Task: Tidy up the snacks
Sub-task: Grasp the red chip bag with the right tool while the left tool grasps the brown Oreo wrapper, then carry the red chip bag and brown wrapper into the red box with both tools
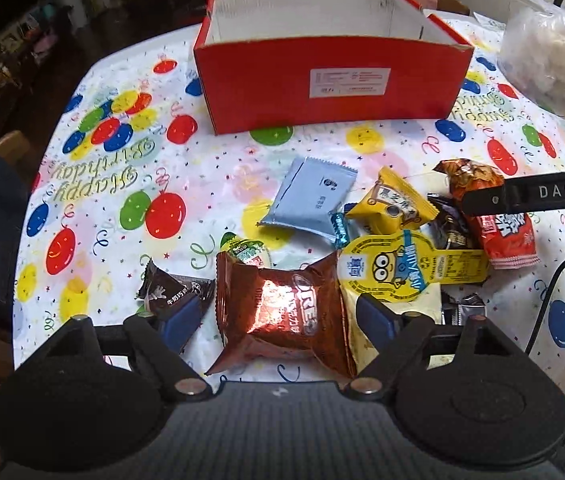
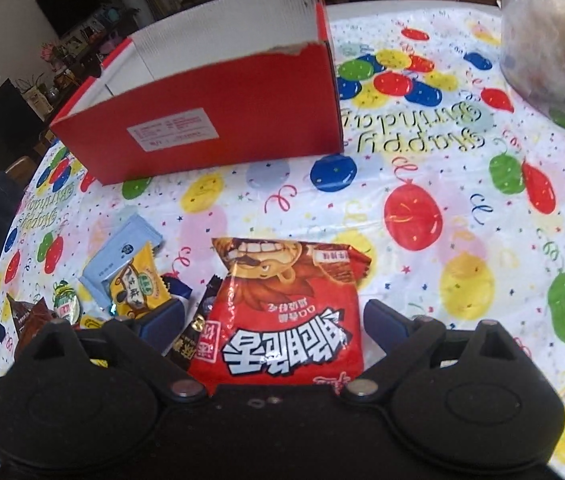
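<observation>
Left wrist: open left tongs (image 1: 282, 322) straddle Oreo packet (image 1: 282, 312); right tongs (image 2: 274, 320), seemingly open, straddle red bag (image 2: 290, 320).

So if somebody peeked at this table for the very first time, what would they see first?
Probably the big red box, open at the top, standing at the far side of the balloon tablecloth. Then the pile of snacks nearer the camera: a shiny brown Oreo packet between the left gripper's open fingers, and a red snack bag between the right gripper's.
</observation>
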The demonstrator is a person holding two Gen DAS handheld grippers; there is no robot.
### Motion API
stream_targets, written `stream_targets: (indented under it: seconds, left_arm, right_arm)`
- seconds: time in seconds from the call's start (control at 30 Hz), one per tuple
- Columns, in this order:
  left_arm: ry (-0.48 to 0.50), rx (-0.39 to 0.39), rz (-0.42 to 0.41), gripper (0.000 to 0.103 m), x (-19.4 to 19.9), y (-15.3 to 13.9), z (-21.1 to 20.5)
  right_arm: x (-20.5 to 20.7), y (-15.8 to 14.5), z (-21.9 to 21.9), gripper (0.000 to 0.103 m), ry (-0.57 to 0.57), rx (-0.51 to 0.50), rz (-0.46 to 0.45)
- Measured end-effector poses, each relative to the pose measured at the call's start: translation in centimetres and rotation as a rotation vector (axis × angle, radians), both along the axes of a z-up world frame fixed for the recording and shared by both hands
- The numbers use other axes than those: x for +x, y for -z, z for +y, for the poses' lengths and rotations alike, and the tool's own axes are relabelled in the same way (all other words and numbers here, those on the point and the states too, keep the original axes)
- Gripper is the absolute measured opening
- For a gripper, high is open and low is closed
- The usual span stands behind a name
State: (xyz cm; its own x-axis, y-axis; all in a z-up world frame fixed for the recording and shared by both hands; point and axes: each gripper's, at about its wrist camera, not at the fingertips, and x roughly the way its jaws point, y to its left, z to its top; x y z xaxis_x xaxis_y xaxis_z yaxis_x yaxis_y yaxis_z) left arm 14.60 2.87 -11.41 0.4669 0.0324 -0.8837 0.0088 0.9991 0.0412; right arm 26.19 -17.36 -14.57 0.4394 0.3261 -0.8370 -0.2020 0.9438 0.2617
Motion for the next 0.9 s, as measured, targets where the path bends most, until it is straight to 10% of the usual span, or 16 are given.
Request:
stream_targets:
  seconds: [0.9]
  left_arm:
    - [0.014, -0.030, 0.032, 0.062, 1.0, 2.2, 0.3]
  right_arm:
    - [0.1, 0.7, 0.2, 0.076, 0.037, -0.006, 0.008]
